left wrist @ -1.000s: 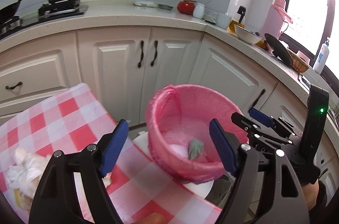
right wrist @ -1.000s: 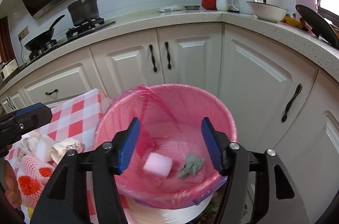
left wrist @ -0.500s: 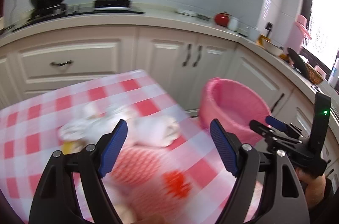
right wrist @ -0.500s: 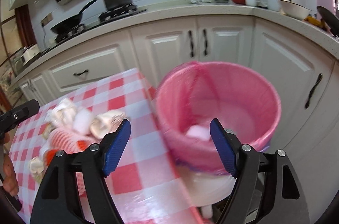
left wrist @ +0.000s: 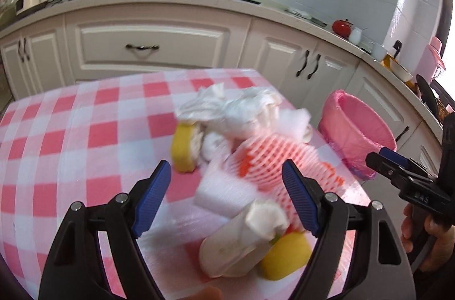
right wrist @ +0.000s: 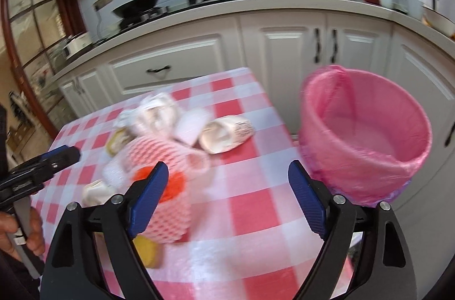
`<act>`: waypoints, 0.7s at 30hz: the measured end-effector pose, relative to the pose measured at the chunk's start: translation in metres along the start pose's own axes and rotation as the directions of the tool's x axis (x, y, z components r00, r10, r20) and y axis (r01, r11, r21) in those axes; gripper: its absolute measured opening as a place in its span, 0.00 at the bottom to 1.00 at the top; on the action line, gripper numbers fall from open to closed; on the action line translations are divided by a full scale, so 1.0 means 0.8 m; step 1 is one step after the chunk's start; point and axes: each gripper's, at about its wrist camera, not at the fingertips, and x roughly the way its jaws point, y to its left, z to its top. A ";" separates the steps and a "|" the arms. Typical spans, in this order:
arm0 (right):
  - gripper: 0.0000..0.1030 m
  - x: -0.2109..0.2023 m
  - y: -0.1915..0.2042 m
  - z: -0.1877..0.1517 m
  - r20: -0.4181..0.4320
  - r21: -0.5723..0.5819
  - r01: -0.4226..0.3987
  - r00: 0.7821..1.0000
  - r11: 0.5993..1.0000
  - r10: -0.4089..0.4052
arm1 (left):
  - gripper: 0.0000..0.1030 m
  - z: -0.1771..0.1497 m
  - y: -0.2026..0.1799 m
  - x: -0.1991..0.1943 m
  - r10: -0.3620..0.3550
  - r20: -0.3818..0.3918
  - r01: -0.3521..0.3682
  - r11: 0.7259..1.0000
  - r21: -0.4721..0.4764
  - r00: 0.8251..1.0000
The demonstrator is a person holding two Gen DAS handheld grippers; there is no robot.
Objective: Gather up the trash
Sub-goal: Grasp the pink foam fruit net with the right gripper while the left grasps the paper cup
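A second ago both wrist cameras looked straight down into the pink-lined round waste bin (right wrist: 366,135). Now both look at the red-and-white checked tablecloth (left wrist: 71,135), and the bin stands off the table's far right corner, on the floor beside the white cabinets (left wrist: 153,44).

The left gripper (left wrist: 226,193) hangs over the heap of trash, blue pads wide apart and pressing on nothing. Below and between them lie a white foam block (left wrist: 224,195) and a pale crumpled paper cup (left wrist: 241,240). The right gripper (right wrist: 229,196) is over bare cloth between heap and bin, jaws opening, much wider than a second ago, with nothing between them.

The trash is all on the table, bunched toward its right side: crumpled white tissue and plastic (left wrist: 236,106) at the far end, a pink-and-white foam fruit net (left wrist: 273,158) in the middle, a yellow sponge (left wrist: 184,149) to its left, and a yellow rounded piece (left wrist: 284,254) nearest, partly behind the left gripper's right finger.

Motion blur smears the heap in both views, so the edges of single pieces are hard to separate. An orange patch under the net cannot be identified. Inside the bin, the contents seen earlier are now washed out and not readable. The bin's base is cut off by the table edge and the gripper finger. A hand (left wrist: 432,240) shows only in part at the frame edge.
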 end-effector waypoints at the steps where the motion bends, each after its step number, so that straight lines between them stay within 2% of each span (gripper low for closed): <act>1: 0.80 0.002 0.008 -0.002 -0.009 -0.006 -0.014 1.000 1.000 0.014 | 0.75 -0.002 0.003 0.000 0.003 -0.004 -0.003 1.000 -0.005 1.000; 8: 0.80 0.016 0.048 -0.013 -0.053 -0.042 -0.065 0.997 0.997 0.063 | 0.75 -0.017 0.018 0.000 -0.006 -0.024 0.005 1.000 -0.027 1.000; 21: 0.81 0.048 0.071 -0.029 -0.115 -0.070 -0.086 0.990 0.994 0.078 | 0.75 -0.046 0.007 -0.002 -0.109 -0.081 0.112 0.993 0.024 0.991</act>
